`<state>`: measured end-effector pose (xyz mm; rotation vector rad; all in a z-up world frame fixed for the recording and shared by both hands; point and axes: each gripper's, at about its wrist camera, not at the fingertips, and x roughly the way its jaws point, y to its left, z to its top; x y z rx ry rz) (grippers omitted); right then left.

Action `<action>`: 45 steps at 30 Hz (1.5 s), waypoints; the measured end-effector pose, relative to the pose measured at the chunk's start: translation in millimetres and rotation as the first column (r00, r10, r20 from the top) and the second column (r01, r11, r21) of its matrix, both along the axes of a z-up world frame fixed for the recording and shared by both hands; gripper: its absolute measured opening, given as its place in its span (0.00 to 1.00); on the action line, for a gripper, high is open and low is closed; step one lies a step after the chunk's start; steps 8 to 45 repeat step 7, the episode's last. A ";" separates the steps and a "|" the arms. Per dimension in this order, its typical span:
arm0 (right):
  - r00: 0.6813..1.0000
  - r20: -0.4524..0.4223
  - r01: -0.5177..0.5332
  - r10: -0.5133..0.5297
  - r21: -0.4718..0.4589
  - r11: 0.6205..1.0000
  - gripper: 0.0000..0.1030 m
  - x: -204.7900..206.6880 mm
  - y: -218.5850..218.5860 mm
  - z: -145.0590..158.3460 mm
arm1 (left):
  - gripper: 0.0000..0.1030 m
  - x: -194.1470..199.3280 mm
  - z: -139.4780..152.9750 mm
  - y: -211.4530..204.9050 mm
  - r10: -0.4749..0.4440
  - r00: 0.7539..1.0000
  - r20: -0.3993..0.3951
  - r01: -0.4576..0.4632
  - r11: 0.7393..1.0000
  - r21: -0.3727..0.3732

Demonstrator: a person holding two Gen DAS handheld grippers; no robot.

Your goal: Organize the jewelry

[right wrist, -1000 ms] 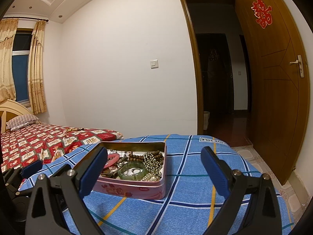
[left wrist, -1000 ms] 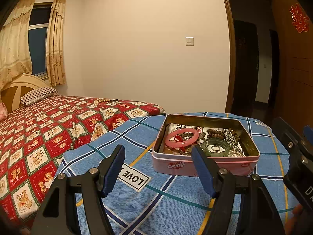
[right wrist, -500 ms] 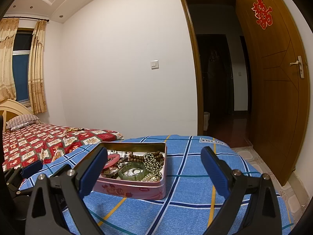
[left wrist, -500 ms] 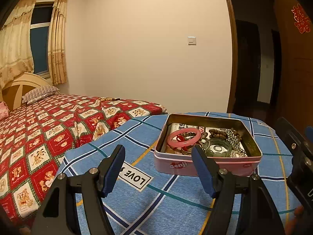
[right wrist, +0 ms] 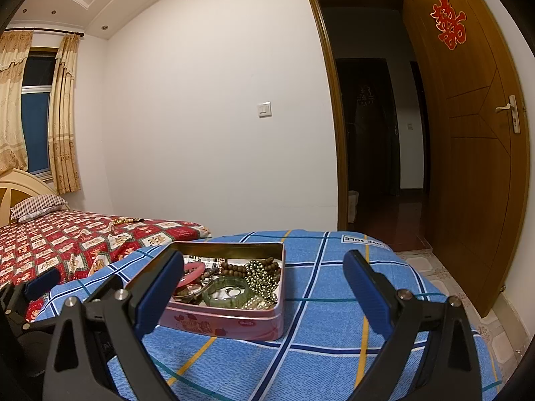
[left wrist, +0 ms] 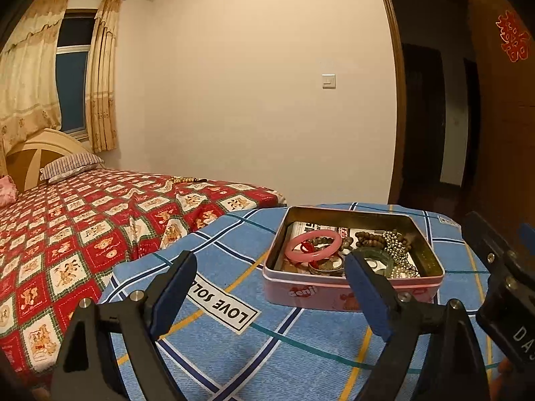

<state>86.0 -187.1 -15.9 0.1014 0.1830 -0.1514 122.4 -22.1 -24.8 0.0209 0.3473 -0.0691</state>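
A pink open tin [left wrist: 337, 292] [right wrist: 234, 320] stands on a blue checked cloth [left wrist: 234, 351] [right wrist: 317, 334]. It holds a pink bangle [left wrist: 312, 245] [right wrist: 192, 269], a green bangle [right wrist: 227, 292], brown wooden beads [left wrist: 369, 237] [right wrist: 234, 265], a string of metal beads [left wrist: 398, 247] [right wrist: 260, 279] and metal rings. My left gripper [left wrist: 267, 292] is open and empty, just short of the tin's near left side. My right gripper [right wrist: 264, 289] is open and empty, near the tin's right corner. The right gripper's body shows at the left wrist view's right edge [left wrist: 501, 284].
A bed with a red patterned cover [left wrist: 83, 227] [right wrist: 67, 237] lies left of the cloth; a bead string [left wrist: 184, 179] lies on it. A white wall is behind. An open wooden door [right wrist: 468, 150] and a dark doorway [right wrist: 374, 133] are on the right.
The left wrist view has tilted and drifted slightly, so the tin sits a little further right in it. Both grippers stay open. The tin's contents have not moved.
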 end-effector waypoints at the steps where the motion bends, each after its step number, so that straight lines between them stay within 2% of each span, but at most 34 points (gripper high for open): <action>1: 1.000 0.002 0.001 -0.001 0.000 1.000 0.95 0.4 1.0 -0.1 | 0.87 0.3 0.1 0.7 0.003 1.000 -0.001 -0.003 1.000 -0.003; 7: 1.000 -0.003 0.004 -0.004 0.002 1.000 0.96 0.6 0.4 -0.6 | 0.87 3.5 -1.3 2.0 0.025 1.000 -0.017 -0.025 1.000 0.000; 45: 1.000 -0.003 0.004 -0.004 0.002 1.000 0.96 0.6 0.4 -0.6 | 0.87 3.5 -1.3 2.0 0.025 1.000 -0.017 -0.025 1.000 0.000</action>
